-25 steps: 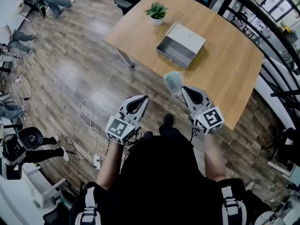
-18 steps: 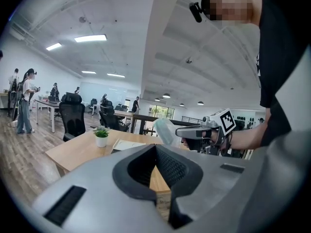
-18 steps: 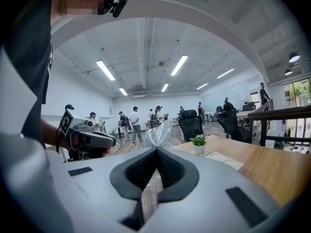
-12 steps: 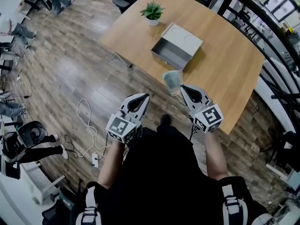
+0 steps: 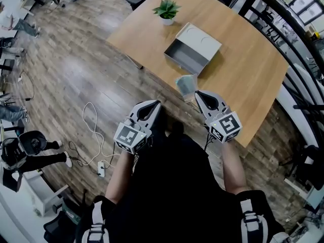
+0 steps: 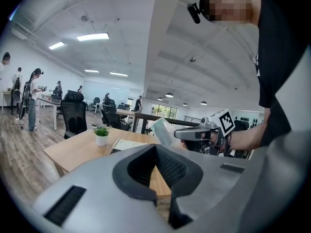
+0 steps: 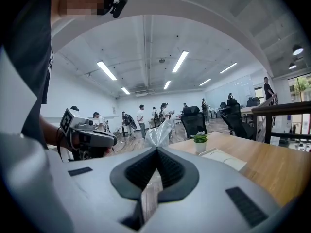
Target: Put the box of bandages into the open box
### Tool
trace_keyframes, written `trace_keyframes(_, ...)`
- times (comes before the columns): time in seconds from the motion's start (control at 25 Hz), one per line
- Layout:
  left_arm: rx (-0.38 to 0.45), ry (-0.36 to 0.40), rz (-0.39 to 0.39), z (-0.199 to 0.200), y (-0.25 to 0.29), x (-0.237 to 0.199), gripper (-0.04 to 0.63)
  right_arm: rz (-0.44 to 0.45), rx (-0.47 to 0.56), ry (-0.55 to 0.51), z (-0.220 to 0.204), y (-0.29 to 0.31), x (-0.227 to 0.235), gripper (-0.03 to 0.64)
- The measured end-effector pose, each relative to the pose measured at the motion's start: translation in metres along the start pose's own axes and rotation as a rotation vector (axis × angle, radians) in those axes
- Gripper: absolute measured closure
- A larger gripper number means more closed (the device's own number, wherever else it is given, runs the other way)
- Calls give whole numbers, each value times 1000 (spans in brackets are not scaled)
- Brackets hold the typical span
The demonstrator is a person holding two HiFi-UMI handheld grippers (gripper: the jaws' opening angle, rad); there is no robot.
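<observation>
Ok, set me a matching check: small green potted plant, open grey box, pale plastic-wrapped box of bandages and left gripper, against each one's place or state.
1 small green potted plant
2 open grey box
3 pale plastic-wrapped box of bandages
4 left gripper

A in the air, pinched by the right gripper
B shut, empty, over the wooden floor
C lying open on the wooden table
D near the table's far-left edge

Pairs: 1-D, 2-C, 3-A, 4-B
</observation>
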State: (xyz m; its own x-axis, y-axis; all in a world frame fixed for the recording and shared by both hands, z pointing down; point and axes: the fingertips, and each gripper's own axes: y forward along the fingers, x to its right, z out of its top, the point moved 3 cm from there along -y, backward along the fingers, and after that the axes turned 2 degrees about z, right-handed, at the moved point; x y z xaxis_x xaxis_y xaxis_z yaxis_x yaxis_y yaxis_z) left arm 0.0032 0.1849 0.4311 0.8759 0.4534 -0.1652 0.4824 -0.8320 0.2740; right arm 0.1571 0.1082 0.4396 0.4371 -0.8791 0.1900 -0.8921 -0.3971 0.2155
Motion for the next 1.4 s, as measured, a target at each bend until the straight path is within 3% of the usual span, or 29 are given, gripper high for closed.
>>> trace_keyframes(0.52, 12, 3, -34, 15, 20, -60, 572, -30, -9, -33, 23, 52, 22, 594)
trace_keyframes(1.4, -9, 55, -293, 51, 92, -135, 572, -277, -20, 31, 33, 97, 60, 594)
